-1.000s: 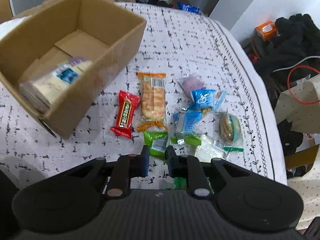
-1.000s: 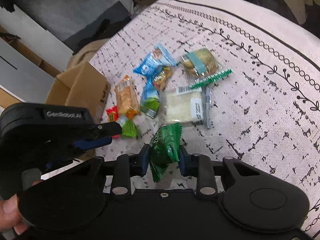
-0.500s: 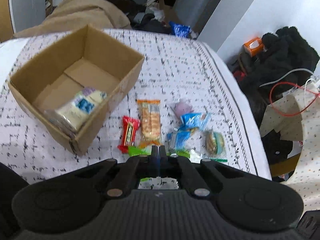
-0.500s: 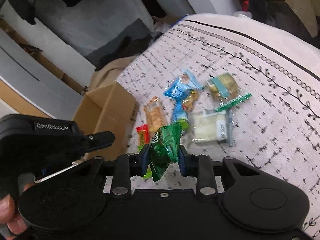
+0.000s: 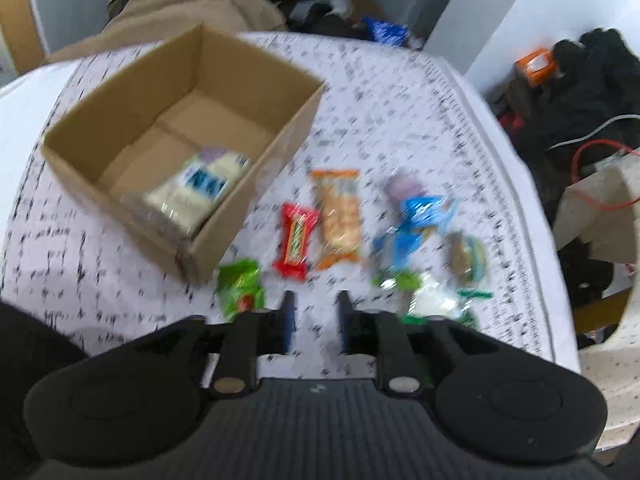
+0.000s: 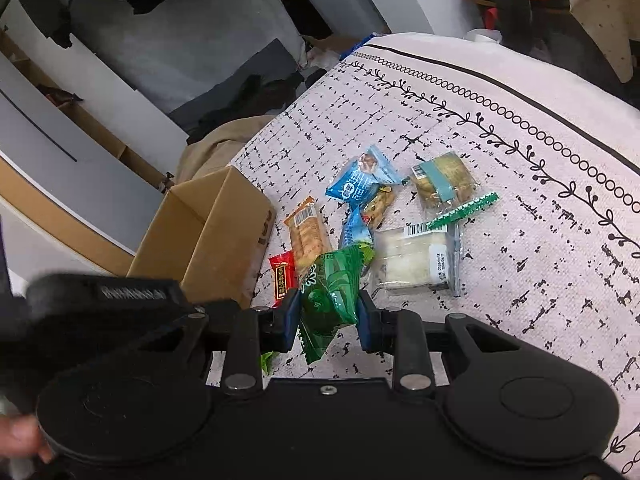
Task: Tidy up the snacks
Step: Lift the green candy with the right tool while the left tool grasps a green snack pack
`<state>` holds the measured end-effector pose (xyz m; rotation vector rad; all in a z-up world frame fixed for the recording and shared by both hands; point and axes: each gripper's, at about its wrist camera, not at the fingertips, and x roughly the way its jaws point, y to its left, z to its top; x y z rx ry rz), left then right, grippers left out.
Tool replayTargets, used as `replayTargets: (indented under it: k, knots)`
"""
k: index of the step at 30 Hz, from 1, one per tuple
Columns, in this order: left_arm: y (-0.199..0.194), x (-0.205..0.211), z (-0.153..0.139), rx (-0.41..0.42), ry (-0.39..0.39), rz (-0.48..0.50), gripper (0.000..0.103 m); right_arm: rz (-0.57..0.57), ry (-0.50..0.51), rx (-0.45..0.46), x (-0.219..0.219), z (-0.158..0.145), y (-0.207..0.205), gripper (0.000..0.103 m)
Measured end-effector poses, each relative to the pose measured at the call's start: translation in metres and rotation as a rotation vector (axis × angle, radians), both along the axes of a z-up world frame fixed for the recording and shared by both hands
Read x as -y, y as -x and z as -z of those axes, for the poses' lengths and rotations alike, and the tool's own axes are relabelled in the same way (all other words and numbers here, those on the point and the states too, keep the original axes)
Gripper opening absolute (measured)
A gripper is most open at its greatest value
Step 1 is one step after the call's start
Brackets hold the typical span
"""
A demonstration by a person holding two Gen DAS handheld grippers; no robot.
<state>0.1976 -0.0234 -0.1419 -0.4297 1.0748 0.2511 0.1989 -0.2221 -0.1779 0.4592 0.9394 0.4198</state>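
Observation:
In the blurred left wrist view, my left gripper (image 5: 315,312) is open and holds nothing, low over the tablecloth. Ahead of it lie a light-green packet (image 5: 240,288), a red bar (image 5: 295,242), an orange cracker pack (image 5: 340,212), blue packets (image 5: 416,220) and a white pack (image 5: 432,300). The cardboard box (image 5: 256,196) at the left holds a white packet with a blue label (image 5: 196,192). My right gripper (image 6: 329,312) is shut on a dark-green packet (image 6: 330,292), held above the table near the box (image 6: 208,236).
A round teal-banded cookie pack (image 5: 466,256) lies at the right of the pile. The left gripper's black body (image 6: 100,300) fills the lower left of the right wrist view, with a hand (image 6: 20,436) below it. The table edge (image 5: 536,216) drops off at right toward dark clothes.
My left gripper was open, shut half a second ago, and stands open again; the light-green packet now lies to its left. My right gripper has risen with the dark-green packet.

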Motion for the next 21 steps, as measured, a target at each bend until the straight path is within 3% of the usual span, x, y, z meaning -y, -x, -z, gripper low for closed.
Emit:
replayTargets:
  k: [3,5,17,21]
  knots:
    - [0.005,-0.003,0.007,-0.007,-0.018,-0.041,0.057,-0.001,-0.001,-0.005,0.0,0.001,-0.001,0.029]
    - [0.005,-0.005,0.01,-0.008,-0.036,-0.057,0.062,-0.003,0.001,-0.008,0.0,0.002,-0.001,0.029]
    - [-0.007,-0.005,0.054,-0.06,-0.104,-0.126,0.064,-0.016,-0.009,-0.019,-0.002,0.006,-0.003,0.029]
    - [-0.01,-0.003,0.063,-0.07,-0.162,-0.156,0.064,-0.021,-0.007,-0.034,-0.003,0.009,-0.006,0.029]
